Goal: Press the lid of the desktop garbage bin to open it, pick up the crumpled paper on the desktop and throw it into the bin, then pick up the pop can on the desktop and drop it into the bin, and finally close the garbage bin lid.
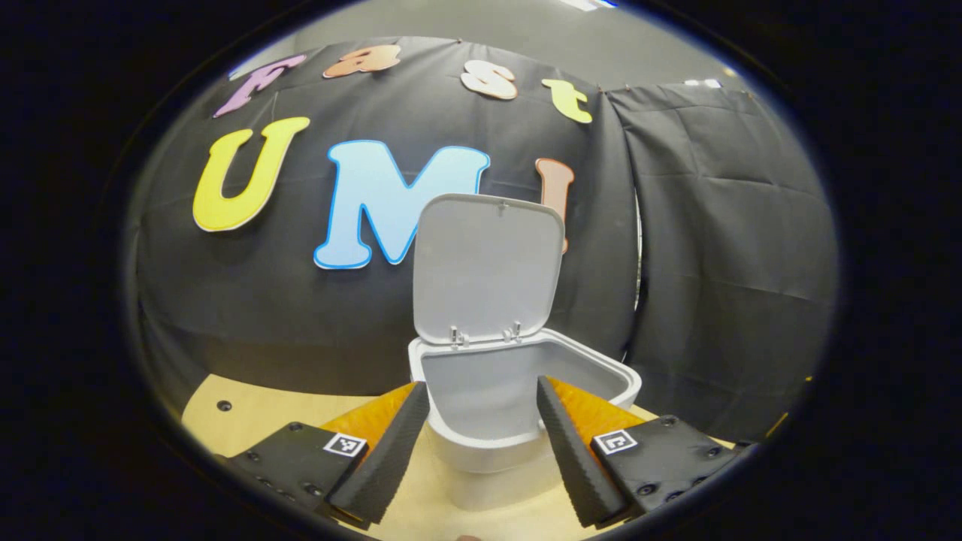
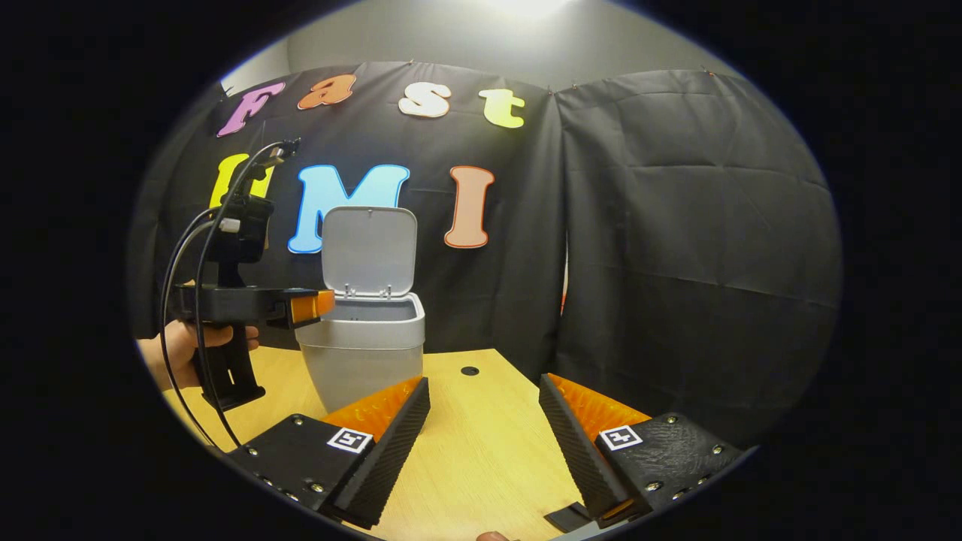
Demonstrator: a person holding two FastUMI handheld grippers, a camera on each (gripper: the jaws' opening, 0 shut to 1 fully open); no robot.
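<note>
Left gripper (image 1: 481, 421), fingers apart, hangs above bin (image 1: 518, 391), lid (image 1: 487, 267) upright.

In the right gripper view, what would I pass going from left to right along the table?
A hand holding the other gripper, then the open bin, then a small dark hole in the table, then the black curtain.
</note>
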